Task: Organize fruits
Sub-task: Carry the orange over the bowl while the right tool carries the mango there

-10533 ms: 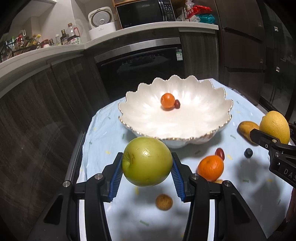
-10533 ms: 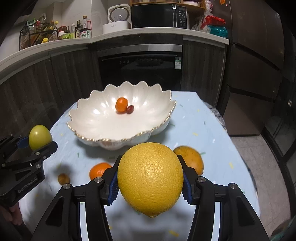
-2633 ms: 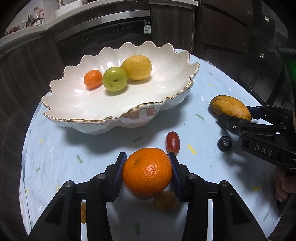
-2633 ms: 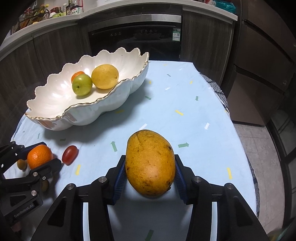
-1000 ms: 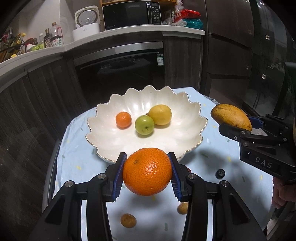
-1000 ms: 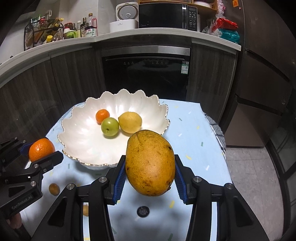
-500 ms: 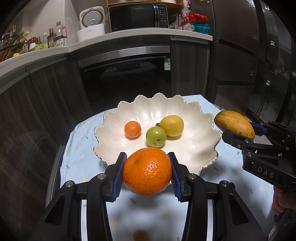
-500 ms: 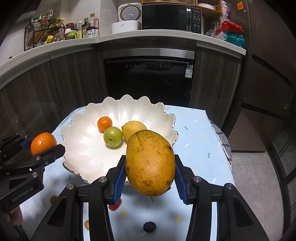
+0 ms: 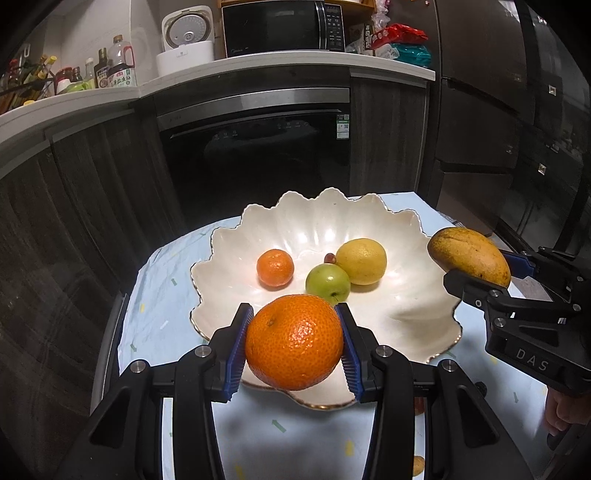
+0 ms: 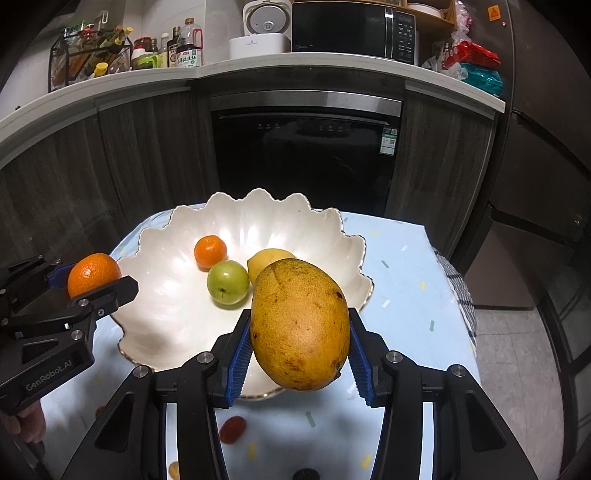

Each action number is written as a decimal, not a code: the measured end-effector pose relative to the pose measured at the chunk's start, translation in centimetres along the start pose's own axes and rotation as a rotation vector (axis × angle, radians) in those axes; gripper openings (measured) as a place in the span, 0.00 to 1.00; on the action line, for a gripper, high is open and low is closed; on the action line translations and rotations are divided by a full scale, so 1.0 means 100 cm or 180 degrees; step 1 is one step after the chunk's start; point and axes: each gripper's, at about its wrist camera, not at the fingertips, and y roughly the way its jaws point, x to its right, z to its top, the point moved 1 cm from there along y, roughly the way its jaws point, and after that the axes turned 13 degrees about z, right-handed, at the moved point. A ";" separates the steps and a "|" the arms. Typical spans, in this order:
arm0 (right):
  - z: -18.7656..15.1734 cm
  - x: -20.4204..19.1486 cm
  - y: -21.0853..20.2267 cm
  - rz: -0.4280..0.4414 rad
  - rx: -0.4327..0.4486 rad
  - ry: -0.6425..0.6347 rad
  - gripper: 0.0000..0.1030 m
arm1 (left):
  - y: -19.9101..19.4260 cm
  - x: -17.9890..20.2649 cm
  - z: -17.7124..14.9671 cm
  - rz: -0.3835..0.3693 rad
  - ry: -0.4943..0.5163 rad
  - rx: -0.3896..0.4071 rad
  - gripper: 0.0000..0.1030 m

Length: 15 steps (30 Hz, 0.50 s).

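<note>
Left gripper [image 9: 294, 341] clamps a large orange [image 9: 294, 341] between its blue pads, held in the air over the near rim of the scalloped white bowl [image 9: 402, 310]. Right gripper [image 10: 300, 345] grips a mango [image 10: 300, 325] the same way, raised over the bowl's near right rim.

Hidden or unclear:
- The orange covers the bowl's near rim in the left wrist view; the mango does the same in the right wrist view and cuts off most of the lemon [image 10: 267, 260] behind it.
- A small dark red fruit [image 9: 330, 258] sits wedged behind the lemon and green apple [image 9: 327, 284]; only a sliver shows, kind not clear.
- On the tablecloth [image 10: 402, 280], a red fruit [image 10: 232, 429] shows between the right gripper's arms, blurred. A dark round fruit [image 10: 305, 473] is cut off by the bottom edge. A small brownish fruit [image 10: 174, 469] is half hidden behind the gripper frame.
- A person's fingers show at the frame edge in each view, mostly cut off.

View differences:
- Left wrist view shows the whole lemon, plus the small orange [image 9: 275, 267] and apple, all resting inside the bowl; it also shows the mango side-on in the other gripper.
- Right wrist view shows the loose fruits on the cloth below; the left view catches only a brownish one at its lower edge [image 9: 418, 466].
- Background microwave [image 10: 349, 31] and rice cooker [image 10: 260, 29] appear in both.
</note>
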 end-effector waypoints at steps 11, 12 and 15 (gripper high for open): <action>0.003 -0.001 0.024 0.0040 -0.0143 -0.0036 0.47 | 0.023 -0.001 0.003 0.0005 0.0003 -0.0105 0.43; 0.003 -0.001 0.025 0.0044 -0.0154 -0.0037 0.47 | 0.025 -0.001 0.003 0.0005 0.0002 -0.0114 0.43; 0.003 -0.001 0.030 0.0048 -0.0168 -0.0045 0.47 | 0.031 -0.001 0.002 0.0007 0.0008 -0.0141 0.43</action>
